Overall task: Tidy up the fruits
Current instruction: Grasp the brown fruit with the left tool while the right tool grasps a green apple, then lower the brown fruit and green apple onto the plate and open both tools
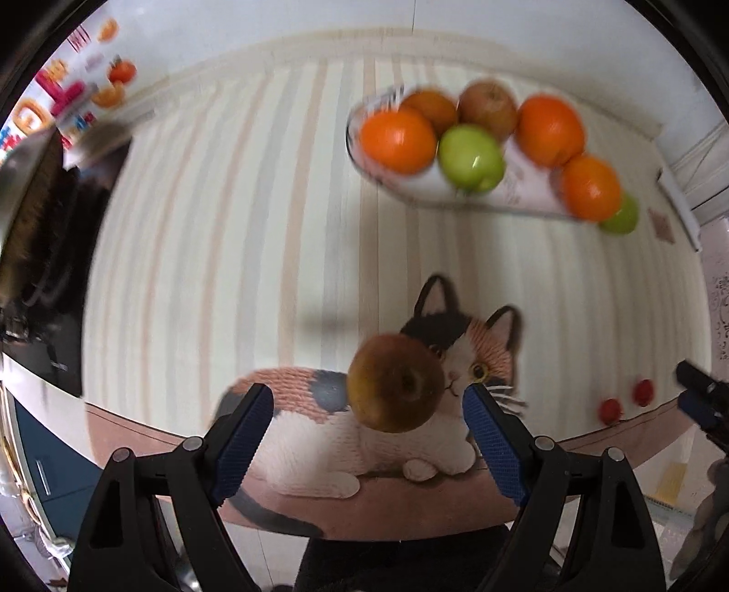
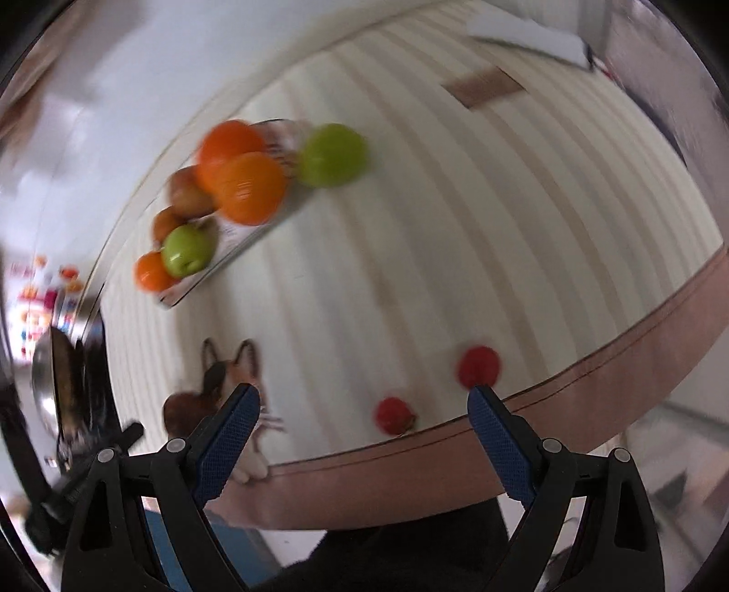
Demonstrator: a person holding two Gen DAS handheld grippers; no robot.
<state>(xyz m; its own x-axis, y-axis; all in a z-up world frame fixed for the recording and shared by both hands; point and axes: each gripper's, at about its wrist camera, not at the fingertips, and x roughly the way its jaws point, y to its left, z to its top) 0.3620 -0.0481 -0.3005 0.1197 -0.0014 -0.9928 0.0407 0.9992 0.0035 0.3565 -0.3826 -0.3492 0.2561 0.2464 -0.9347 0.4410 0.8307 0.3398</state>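
Observation:
A brown russet fruit (image 1: 395, 383) lies on the cat picture of the tablecloth, just ahead of my open left gripper (image 1: 368, 403), between its blue pads but untouched. A clear glass tray (image 1: 515, 191) at the far right holds oranges (image 1: 398, 139), a green apple (image 1: 471, 157) and brown fruits (image 1: 487, 107); another green apple (image 1: 620, 217) lies beside it. My right gripper (image 2: 364, 407) is open and empty above the table's near edge. Two small red fruits (image 2: 395, 414) (image 2: 478, 365) lie just ahead of it. The tray (image 2: 237, 237) and the loose green apple (image 2: 332, 155) show farther off.
The striped tablecloth (image 1: 228, 227) has a brown border along the near edge (image 2: 592, 378). A dark object and metal bowl (image 1: 32, 191) stand at the left edge. A white box (image 2: 528, 32) lies at the far right. The right gripper shows at the left view's right edge (image 1: 699, 400).

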